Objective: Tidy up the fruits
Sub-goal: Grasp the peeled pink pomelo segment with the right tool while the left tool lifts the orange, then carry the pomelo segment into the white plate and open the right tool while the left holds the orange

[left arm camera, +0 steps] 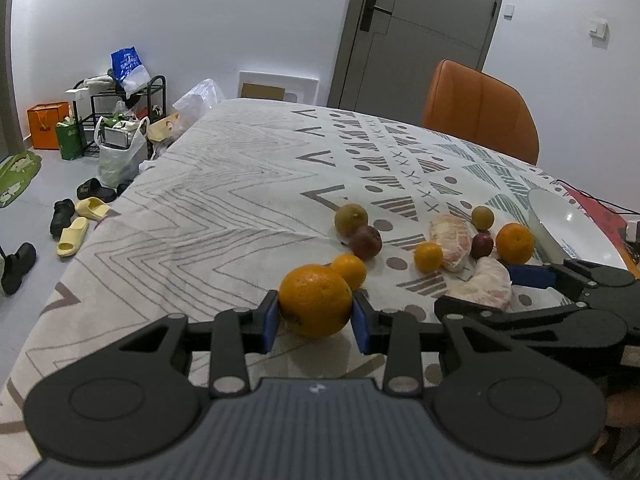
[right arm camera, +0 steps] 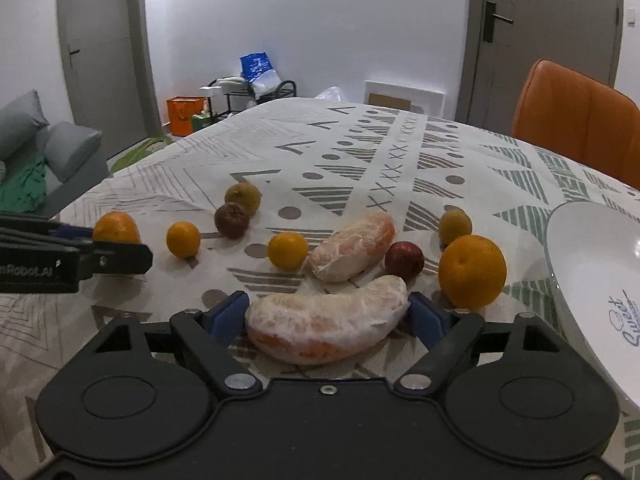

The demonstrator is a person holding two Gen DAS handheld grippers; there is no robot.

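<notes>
A home: shoe rack (left arm camera: 120, 116), slippers (left arm camera: 74, 236), sofa (right arm camera: 44, 148).

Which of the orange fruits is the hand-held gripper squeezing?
The big orange at the near left of the table, between the left hand-held gripper's blue pads. The other big orange sits free by the white bowl.

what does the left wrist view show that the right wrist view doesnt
Only the left wrist view: slippers and shoes on the floor, and the left tongs closed on a large orange.

Only the right wrist view: a grey sofa, and "Sweet" lettering in the white bowl.

Both: the right tongs around a peeled pomelo piece, scattered fruit, the orange chair.
</notes>
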